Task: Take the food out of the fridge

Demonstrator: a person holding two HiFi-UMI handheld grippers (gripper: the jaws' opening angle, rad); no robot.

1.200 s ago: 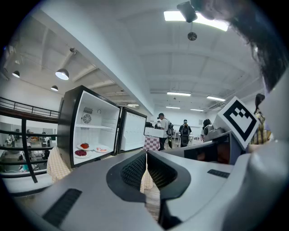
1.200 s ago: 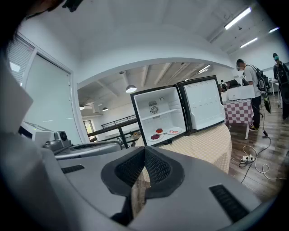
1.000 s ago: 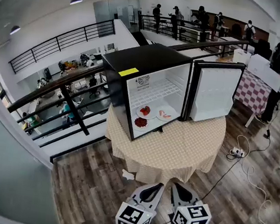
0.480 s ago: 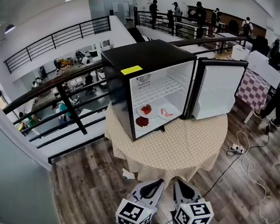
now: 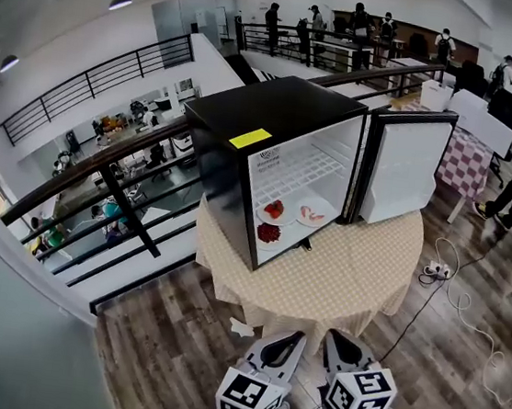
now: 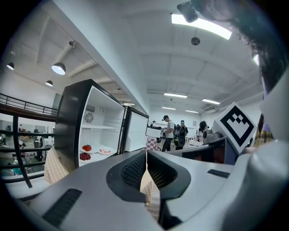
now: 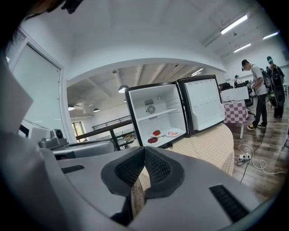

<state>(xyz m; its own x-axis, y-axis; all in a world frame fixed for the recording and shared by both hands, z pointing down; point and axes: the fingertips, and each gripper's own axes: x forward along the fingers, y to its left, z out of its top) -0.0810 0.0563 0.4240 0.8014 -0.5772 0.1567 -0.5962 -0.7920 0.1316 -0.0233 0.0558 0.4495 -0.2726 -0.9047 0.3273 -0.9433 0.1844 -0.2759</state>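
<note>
I've stepped closer: the fridge (image 5: 248,119) on the table (image 5: 349,280) looks slightly nearer, door (image 5: 404,166) open. The food (image 5: 278,214) sits at the front edge of its floor, untouched. Left gripper (image 5: 291,338) and right gripper (image 5: 333,336) are clenched empty, well short; opening comes next.

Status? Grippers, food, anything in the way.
Left gripper, right gripper shut, empty, short of table. Three food plates inside open fridge. Nothing in the way.

The fridge (image 5: 248,115) had a glossy black shell and a smooth white plastic lining. The tablecloth (image 5: 339,279) was matt, finely checked cloth, and the floor (image 5: 157,335) was wood planking with a dull, grainy finish.
</note>
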